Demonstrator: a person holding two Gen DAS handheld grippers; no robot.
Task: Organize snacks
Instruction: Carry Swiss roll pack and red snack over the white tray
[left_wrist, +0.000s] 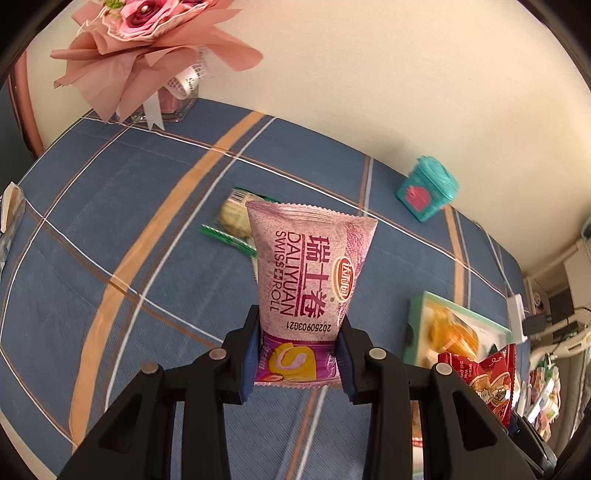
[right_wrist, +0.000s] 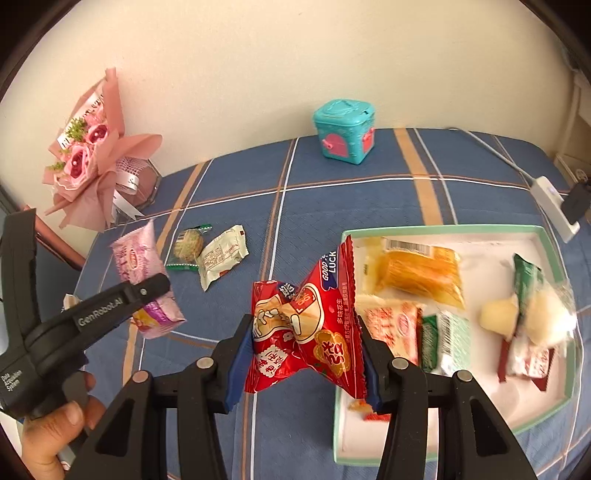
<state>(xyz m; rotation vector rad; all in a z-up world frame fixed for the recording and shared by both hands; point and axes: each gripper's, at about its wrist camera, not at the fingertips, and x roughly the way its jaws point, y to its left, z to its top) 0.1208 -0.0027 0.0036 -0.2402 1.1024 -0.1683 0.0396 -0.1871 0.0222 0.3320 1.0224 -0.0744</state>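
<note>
My left gripper (left_wrist: 297, 350) is shut on a pink Swiss roll packet (left_wrist: 308, 273) and holds it above the blue plaid cloth; the gripper (right_wrist: 146, 291) and the packet (right_wrist: 142, 266) also show at the left of the right wrist view. My right gripper (right_wrist: 304, 350) is shut on a red peanut snack packet (right_wrist: 306, 325), held beside the left edge of a white tray with a green rim (right_wrist: 436, 230). The tray holds several snacks, among them an orange-yellow cake packet (right_wrist: 417, 273). A green-wrapped round cookie (right_wrist: 188, 245) and a white packet (right_wrist: 221, 254) lie on the cloth.
A teal toy box (right_wrist: 345, 129) stands at the back by the wall. A pink flower bouquet (right_wrist: 88, 155) stands at the back left. A white power strip with cable (right_wrist: 554, 205) lies at the right edge. The tray (left_wrist: 458, 310) and red packet (left_wrist: 487, 376) show in the left wrist view.
</note>
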